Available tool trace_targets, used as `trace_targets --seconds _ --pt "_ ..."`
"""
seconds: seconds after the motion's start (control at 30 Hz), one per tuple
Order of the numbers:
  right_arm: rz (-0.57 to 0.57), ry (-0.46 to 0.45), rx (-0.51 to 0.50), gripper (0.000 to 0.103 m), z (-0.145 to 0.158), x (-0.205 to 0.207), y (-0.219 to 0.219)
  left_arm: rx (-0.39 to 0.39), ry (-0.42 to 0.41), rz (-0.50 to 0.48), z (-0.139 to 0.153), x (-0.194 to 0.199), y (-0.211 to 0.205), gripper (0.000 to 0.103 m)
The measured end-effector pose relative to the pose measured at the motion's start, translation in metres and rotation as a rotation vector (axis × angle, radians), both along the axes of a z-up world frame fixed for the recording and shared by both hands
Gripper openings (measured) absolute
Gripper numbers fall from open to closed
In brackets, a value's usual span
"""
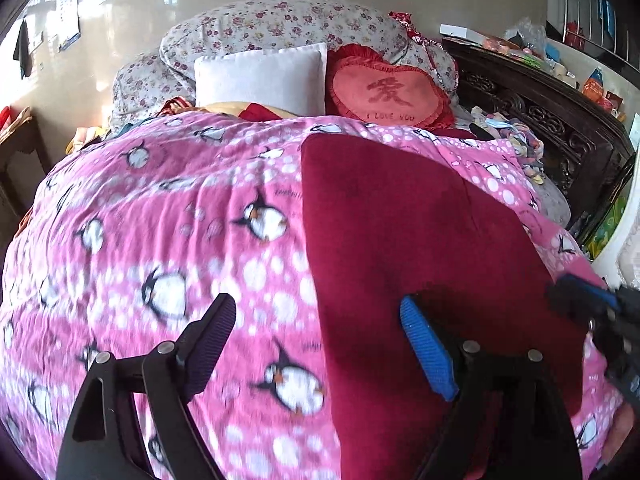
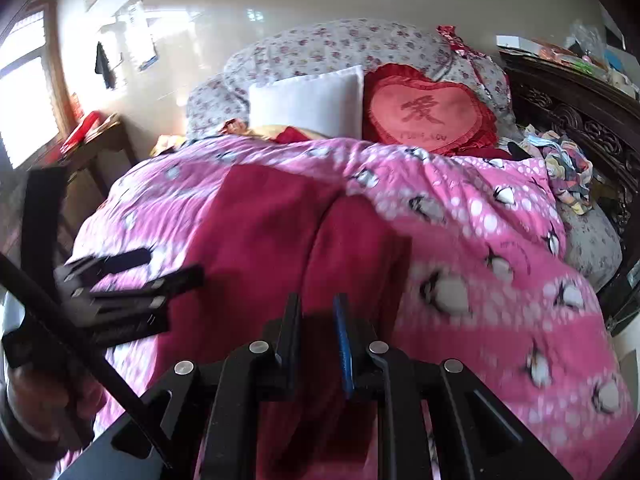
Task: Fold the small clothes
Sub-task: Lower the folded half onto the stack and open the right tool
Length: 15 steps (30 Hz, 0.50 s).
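Note:
A dark red cloth (image 1: 404,248) lies spread on the pink penguin blanket (image 1: 160,220); it also shows in the right wrist view (image 2: 276,232) with a fold ridge down its middle. My left gripper (image 1: 318,312) is open wide, its blue finger (image 1: 428,348) over the cloth's near edge and its black finger over the blanket. My right gripper (image 2: 318,312) has its jaws close together over the cloth's near part; whether cloth is pinched between them I cannot tell. The right gripper appears at the right edge of the left view (image 1: 592,304), and the left one at left of the right view (image 2: 132,276).
A white pillow (image 1: 260,76), a red heart cushion (image 1: 392,92) and floral bedding (image 1: 280,24) lie at the head. A pile of small clothes (image 2: 564,164) sits by the dark carved headboard (image 1: 560,120) at right. A wooden side table (image 2: 100,140) stands left.

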State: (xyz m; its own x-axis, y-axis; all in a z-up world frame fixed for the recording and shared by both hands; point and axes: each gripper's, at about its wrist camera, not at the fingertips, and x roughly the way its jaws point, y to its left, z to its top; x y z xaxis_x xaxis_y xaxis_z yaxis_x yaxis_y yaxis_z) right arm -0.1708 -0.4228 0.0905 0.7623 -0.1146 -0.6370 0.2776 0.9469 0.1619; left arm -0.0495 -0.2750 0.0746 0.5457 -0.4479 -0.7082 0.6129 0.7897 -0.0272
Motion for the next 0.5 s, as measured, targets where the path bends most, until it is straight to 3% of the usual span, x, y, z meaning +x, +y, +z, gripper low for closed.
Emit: trace_targets --seconds 0.13,0.2,0.37,0.5 --pt "-0.037 0.090 -0.102 0.017 -0.030 -0.007 0.009 0.009 -0.011 -0.016 -0.011 -0.015 0.001 0.084" --pt "-0.060 0.101 -0.093 0.018 -0.045 -0.002 0.003 0.010 -0.018 -0.014 -0.011 -0.019 0.000 0.084" --pt "-0.073 0.028 -0.036 0.023 -0.023 -0.022 0.005 0.012 -0.037 0.010 -0.003 -0.032 0.008 0.084" --pt "-0.052 0.009 -0.073 0.026 -0.011 -0.037 0.031 0.017 -0.052 0.023 0.001 -0.042 0.018 0.084"
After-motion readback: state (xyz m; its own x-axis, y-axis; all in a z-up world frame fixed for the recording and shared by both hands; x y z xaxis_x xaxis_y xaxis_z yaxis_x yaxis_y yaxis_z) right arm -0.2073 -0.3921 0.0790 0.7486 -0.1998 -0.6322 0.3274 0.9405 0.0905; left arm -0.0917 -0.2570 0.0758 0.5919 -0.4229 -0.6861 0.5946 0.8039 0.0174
